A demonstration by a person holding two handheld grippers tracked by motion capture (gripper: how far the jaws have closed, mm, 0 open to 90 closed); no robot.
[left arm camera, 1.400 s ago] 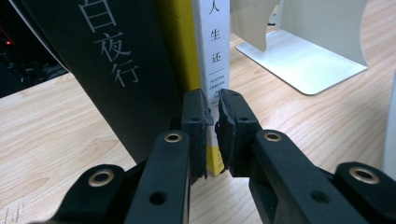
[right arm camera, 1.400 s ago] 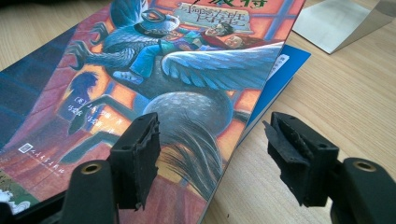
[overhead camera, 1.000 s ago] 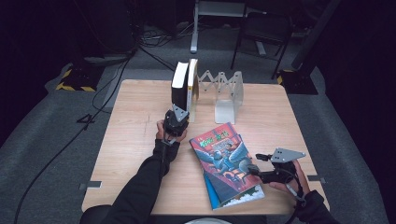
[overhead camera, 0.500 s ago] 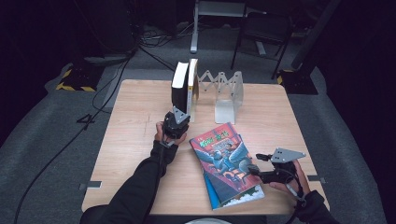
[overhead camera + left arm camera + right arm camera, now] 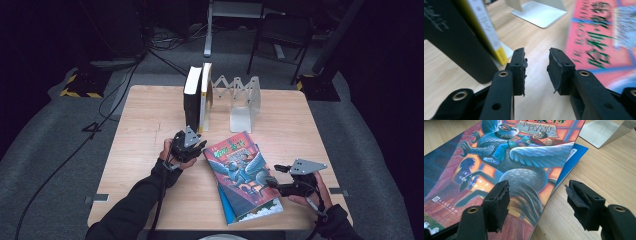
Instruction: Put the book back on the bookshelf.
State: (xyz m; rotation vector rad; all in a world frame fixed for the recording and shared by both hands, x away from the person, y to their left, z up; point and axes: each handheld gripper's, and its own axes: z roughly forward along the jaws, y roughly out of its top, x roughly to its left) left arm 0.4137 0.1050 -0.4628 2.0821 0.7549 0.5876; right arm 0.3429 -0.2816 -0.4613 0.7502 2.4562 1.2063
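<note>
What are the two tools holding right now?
Nothing. The left tool is open over bare table; the right tool stands open around the picture book's edge, not pinching.

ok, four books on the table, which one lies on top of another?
The illustrated book with the winged creature on its red cover: it lies flat over the blue book. The black book and yellow-spined book stand upright by the metal bookend.

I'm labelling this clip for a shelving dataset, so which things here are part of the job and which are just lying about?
Part of the job:
- black book and yellow book, upright in the rack
- white expanding book rack
- red illustrated book, lying on a blue book
- left gripper, open
- right gripper, open at the red book's edge

Just lying about:
- floor cables
- chair
</note>
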